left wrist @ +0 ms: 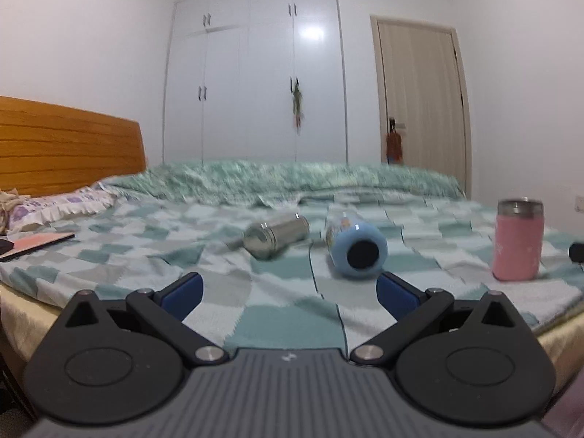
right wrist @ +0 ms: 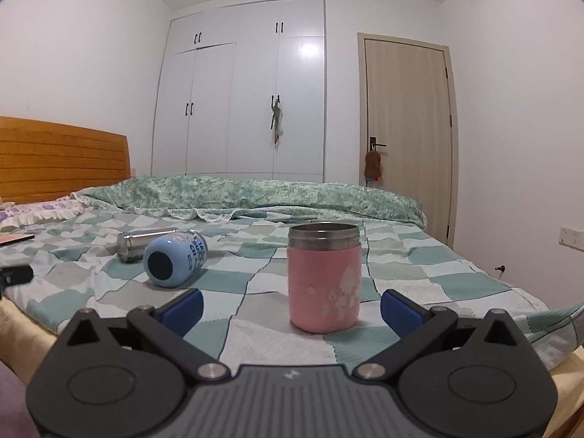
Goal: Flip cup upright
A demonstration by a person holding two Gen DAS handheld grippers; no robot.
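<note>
Three cups are sitting on the bed (right wrist: 456, 284). The pink cup (right wrist: 324, 278), a matte cylinder with a steel rim, is standing upright near the bed's front edge, toward its right side. The blue cup (right wrist: 174, 260), smooth and rounded with printed lettering, is lying on its side nearer the middle, its dark round end facing the cameras. The steel cup (right wrist: 144, 244), shiny and cylindrical, is lying just behind it, close or touching. The left gripper (left wrist: 288, 290) is hovering wide open, holding nothing. The right gripper (right wrist: 290, 306) is gaping wide too, just short of the pink cup, empty.
</note>
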